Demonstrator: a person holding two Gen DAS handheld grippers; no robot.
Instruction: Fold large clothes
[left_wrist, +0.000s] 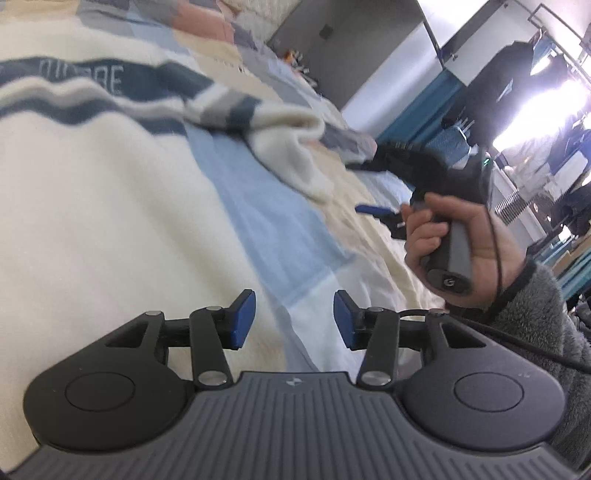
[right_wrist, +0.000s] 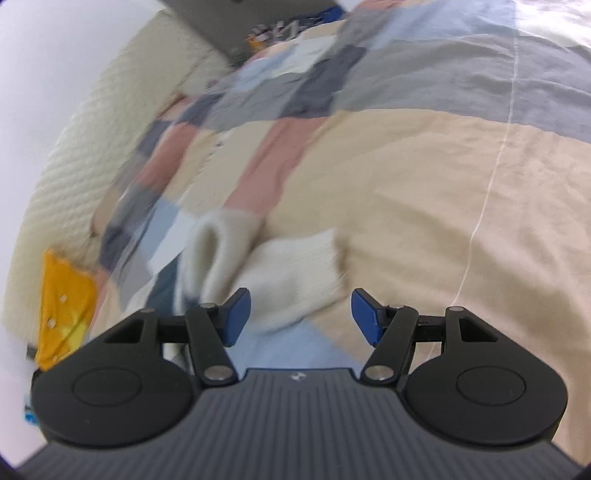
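A cream knit sweater (left_wrist: 92, 192) with navy and grey stripes and white lettering lies spread on a patchwork bedspread (left_wrist: 280, 236). Its sleeve (left_wrist: 291, 147) trails off to the right. My left gripper (left_wrist: 294, 320) hovers over the sweater's edge, jaws open, nothing between the blue pads. My right gripper (left_wrist: 376, 210) shows in the left wrist view past the sleeve, held by a hand (left_wrist: 461, 243). In the right wrist view the cream sleeve cuff (right_wrist: 273, 266) lies crumpled just ahead of my right gripper (right_wrist: 300, 318), whose open jaws are empty.
A quilted cream headboard (right_wrist: 74, 147) borders the bed on the left of the right wrist view, with an orange-yellow object (right_wrist: 62, 299) beside it. Dark clothes hang on a rack (left_wrist: 517, 85) by a bright window beyond the bed. A grey fleece sleeve (left_wrist: 554, 332) covers the person's arm.
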